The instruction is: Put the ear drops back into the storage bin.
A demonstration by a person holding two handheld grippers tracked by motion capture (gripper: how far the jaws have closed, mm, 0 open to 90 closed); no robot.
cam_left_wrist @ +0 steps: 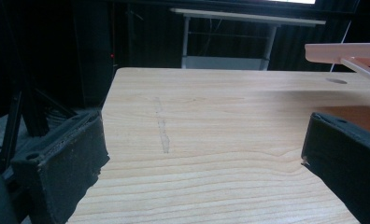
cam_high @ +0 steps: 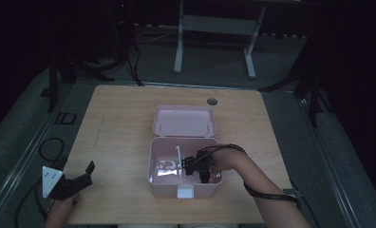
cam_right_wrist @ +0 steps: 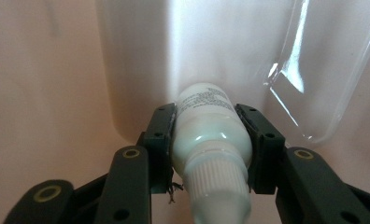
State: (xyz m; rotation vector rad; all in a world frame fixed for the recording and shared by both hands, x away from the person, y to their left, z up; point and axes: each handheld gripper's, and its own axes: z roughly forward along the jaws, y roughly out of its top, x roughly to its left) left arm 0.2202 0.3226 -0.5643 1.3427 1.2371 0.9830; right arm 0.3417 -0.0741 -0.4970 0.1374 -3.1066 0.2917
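Currently the right gripper [cam_right_wrist: 210, 154] is clamped on a small white bottle [cam_right_wrist: 210, 140], held inside the open pink box [cam_high: 167, 186] on the table [cam_high: 119, 123]. Left gripper [cam_high: 77, 183] rests at the table's near-left edge, jaws apart around nothing.

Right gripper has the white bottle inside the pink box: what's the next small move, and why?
Probably lower a little further, then open the jaws. The right gripper is clamped on the small white bottle, already inside the open pink box, close to its wall. The left gripper rests open on the table.
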